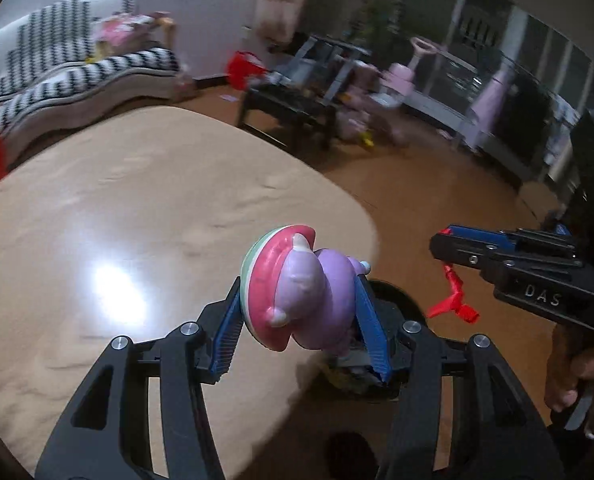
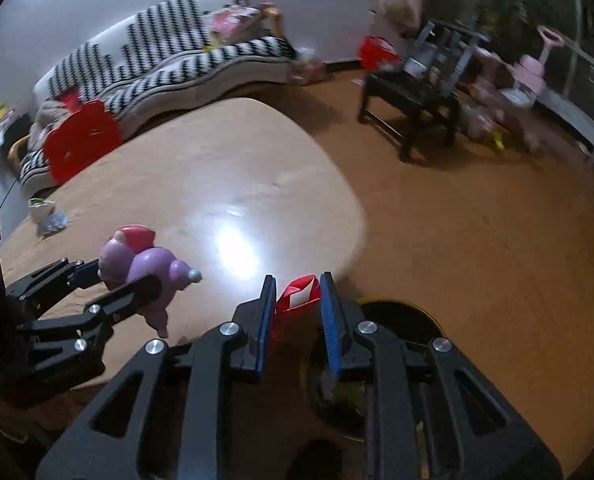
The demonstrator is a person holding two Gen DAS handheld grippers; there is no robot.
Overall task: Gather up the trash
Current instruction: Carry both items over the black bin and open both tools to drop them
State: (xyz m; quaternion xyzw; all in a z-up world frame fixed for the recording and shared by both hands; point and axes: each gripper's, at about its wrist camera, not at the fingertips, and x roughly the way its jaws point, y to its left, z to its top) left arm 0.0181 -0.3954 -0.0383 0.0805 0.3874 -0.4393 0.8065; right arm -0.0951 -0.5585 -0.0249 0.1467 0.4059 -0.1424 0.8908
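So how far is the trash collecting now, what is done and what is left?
Done: the black bin below the table edge already holds some litter. In hand: the left gripper clamps a purple toy figure, and the right gripper clamps a red plastic piece; neither is dropped yet. Left: scraps of litter on the table's far side.

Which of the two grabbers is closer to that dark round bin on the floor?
Right, though narrowly. The right gripper, shut on a red scrap, hangs nearly above the bin. The left gripper, clamping the purple toy, sits at the table edge beside it.
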